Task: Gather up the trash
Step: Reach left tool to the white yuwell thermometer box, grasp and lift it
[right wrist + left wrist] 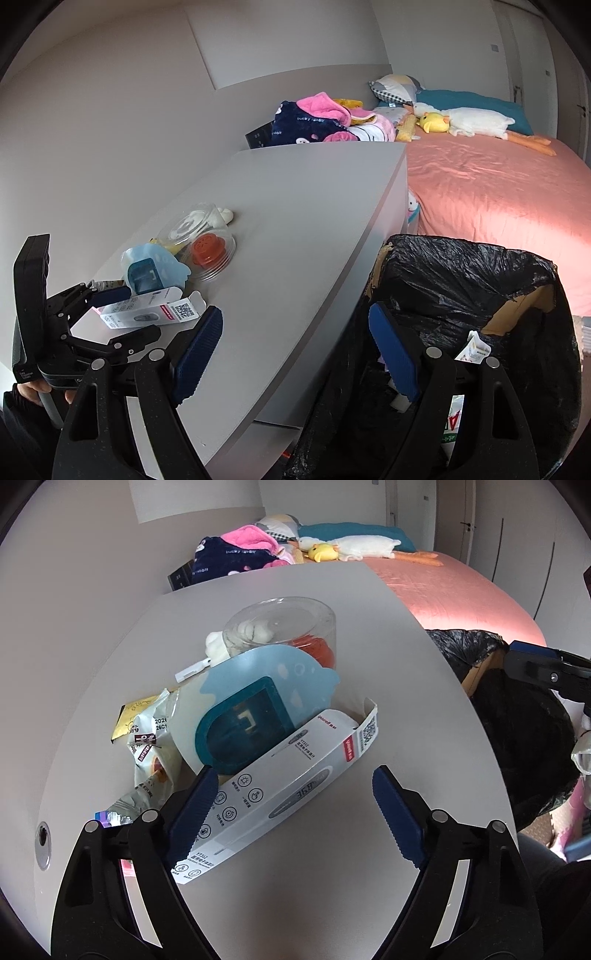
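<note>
The left gripper [295,797] hangs spread wide over a white thermometer box [280,786] on the grey desk [424,738], its jaws clasping nothing, one blue pad [195,805] just at the carton's near edge. The right gripper [295,354] waits released and empty above the black-lined trash bin [480,295] beside the desk. Closing off-centre on the long carton could, by the look of it, skid it into the snack wrapper [151,746] or topple the blue card [258,705] leaning behind.

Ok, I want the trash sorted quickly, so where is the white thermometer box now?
The white cardboard thermometer box lies on the grey table's near edge, left of centre, against the blue plastic packaging.
</note>
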A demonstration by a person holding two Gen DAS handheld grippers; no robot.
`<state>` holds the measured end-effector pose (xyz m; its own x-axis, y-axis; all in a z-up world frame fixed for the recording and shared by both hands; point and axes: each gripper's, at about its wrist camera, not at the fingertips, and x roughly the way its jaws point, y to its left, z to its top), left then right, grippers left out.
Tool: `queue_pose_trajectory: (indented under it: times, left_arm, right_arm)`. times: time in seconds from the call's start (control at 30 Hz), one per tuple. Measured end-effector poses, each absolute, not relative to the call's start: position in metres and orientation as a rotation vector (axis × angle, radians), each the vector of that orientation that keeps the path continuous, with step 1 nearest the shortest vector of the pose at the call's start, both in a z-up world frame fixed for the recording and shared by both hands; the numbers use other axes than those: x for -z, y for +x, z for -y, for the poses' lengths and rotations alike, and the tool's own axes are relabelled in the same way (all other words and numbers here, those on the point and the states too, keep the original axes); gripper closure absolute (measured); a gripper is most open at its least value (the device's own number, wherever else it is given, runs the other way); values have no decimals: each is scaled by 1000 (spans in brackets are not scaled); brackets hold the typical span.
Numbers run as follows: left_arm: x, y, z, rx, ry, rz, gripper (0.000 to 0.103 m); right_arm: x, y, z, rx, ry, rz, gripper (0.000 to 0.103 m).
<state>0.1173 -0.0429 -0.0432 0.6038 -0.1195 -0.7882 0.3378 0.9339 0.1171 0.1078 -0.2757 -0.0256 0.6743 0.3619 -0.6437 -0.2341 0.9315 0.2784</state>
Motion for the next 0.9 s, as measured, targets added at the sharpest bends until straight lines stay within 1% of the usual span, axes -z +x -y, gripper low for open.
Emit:
queue_pose_trajectory:
  times: [0.17,0.27,0.43,0.6,0.63,0.67,0.7,0.77,0.87,0.9]
  left_arm:
    - [57,127,34,274,254,-944,21]
    - [59,129,31,292,235,-946,22]
    - [60,125,26,242,230,-901,22]
    - [60,125,23,199,188,-917,22]
    - [60,123,24,202,194,-908,27]
    - [59,121,26,210,200,-902,34]
    - [58,119,27,208,206,-899,38]
    - [56,114,28,200,203,-894,55]
    - [50,111,25,207,170,-880,68]
    - [47,110,23,206,162,-872,69]
  right_arm:
    - [26,108,271,-343,169,-762,21]
    - [26,109,269,-344,171,-764,21]
    - [28,112,265,-355,180,-766,21]
    - [27,115,259,-358,172,-755,21]
    - [26,116,257,-361,172,-751,21]
    - [25,117,256,-366,170,-747,21]
    - [23,118,254,-370,168,-743,21]
    - [21,121,249,-378,163,-737,21]
    - [17,126,242,-393,159,-737,21]
    - [16,127,240,-397,157,-736,21]
